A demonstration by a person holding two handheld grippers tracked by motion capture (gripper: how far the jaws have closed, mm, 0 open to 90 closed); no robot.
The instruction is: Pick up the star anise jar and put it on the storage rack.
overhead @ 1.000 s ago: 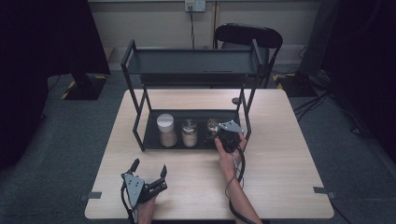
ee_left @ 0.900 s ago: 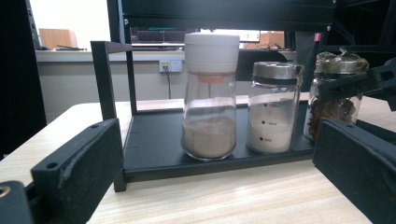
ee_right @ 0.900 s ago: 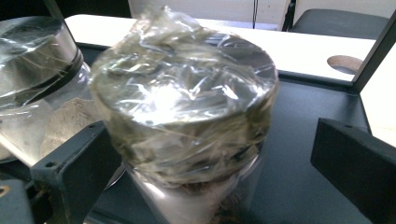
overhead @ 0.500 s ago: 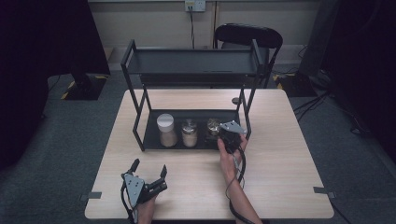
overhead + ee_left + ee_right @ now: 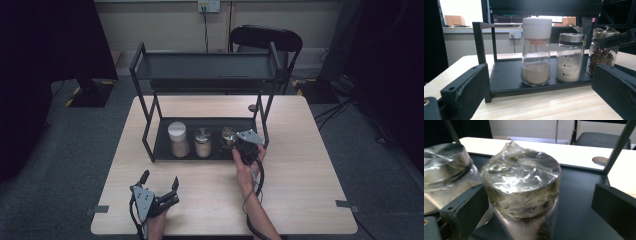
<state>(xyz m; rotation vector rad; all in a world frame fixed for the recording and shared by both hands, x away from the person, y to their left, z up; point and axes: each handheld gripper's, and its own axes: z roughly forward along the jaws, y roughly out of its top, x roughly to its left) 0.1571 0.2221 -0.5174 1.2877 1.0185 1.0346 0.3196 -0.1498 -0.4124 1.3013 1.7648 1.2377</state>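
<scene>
We find the right hand-held gripper (image 5: 536,202) at the rack's lower tray (image 5: 162,142), jaws wide astride the film-capped spice jar (image 5: 521,187), rightmost of three there, evidently positioned for a grasp. The left hand-held gripper (image 5: 160,187) idles wide on the bench (image 5: 300,165) before the rack.

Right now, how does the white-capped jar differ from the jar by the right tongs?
The white-capped jar is taller and holds tan powder; the wrapped jar is shorter and holds dark brown pieces. One has a white plastic cap, the other crinkled clear film over its top. Both are clear, upright, on the rack's lower tray.
</scene>
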